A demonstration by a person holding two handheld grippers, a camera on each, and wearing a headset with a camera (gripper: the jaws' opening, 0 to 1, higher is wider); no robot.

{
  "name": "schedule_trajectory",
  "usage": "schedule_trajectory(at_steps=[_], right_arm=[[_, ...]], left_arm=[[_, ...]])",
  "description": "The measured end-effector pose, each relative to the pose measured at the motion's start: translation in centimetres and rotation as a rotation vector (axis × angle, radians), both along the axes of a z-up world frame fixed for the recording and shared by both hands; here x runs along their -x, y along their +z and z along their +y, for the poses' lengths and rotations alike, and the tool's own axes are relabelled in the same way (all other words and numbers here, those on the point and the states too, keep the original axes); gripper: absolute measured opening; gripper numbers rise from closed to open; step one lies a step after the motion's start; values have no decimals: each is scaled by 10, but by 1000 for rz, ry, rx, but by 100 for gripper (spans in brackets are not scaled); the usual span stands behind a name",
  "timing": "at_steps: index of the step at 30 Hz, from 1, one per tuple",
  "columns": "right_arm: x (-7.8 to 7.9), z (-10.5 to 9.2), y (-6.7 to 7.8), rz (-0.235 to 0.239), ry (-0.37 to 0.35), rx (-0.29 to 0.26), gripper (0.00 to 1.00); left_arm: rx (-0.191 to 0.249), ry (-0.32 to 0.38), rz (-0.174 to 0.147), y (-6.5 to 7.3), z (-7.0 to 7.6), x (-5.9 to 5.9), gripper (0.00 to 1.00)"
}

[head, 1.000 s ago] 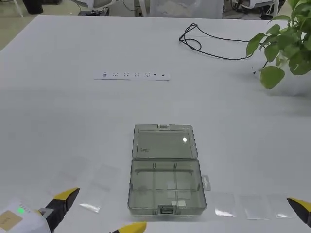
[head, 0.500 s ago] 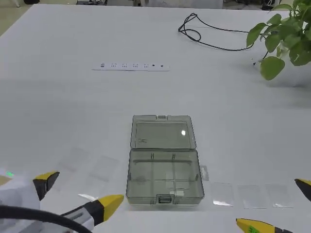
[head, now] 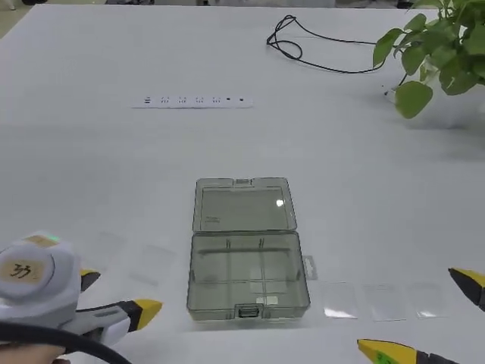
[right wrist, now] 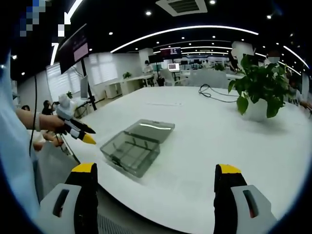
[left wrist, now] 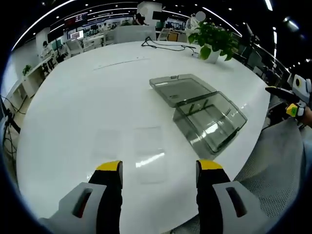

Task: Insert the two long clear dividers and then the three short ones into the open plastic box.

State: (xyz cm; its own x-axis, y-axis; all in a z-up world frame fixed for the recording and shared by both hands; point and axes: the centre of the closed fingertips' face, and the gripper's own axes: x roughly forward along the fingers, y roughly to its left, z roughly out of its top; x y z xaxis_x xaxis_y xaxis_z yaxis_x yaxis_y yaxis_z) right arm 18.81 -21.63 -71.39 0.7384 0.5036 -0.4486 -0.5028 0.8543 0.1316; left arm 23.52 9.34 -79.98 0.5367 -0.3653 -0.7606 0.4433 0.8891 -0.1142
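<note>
– Both grippers have come further in from the bottom edge of the head view.
– Jaws?
– Spread and empty on both: the left gripper (head: 120, 293) sits low before the long dividers (left wrist: 148, 153), and the right gripper (head: 413, 312) is by the short dividers (head: 339, 301). The box (head: 204, 303) lies open between them on the table (head: 341, 152).

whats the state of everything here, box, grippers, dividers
plastic box: open, lid folded back flat
left gripper: open, holding nothing
right gripper: open, holding nothing
long dividers: two, lying flat left of the box in the head view, not inserted
short dividers: three, lying flat in a row right of the box, not inserted
</note>
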Motion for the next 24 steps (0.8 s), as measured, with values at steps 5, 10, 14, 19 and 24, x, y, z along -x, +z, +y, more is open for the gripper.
schedule_trajectory(at_steps=[5,10,14,19,24], right_arm=[[-1,-1,0,-7,2,8,100],[1,1,-1,-3,1,0,100],[2,5,-3,2,4,-3,100],[0,6,-2,-2,5,-7,100],[-1,5,-1,-4,3,-14,100]], left_arm=[[-65,-19,63,-16,5,-1,56],[-78,-6,100,-25,9,-4,50],[-82,-6,122,-26,8,-7,45],[-88,-11,150,-28,3,-10,40],[-113,-18,159,-29,2,-11,39]])
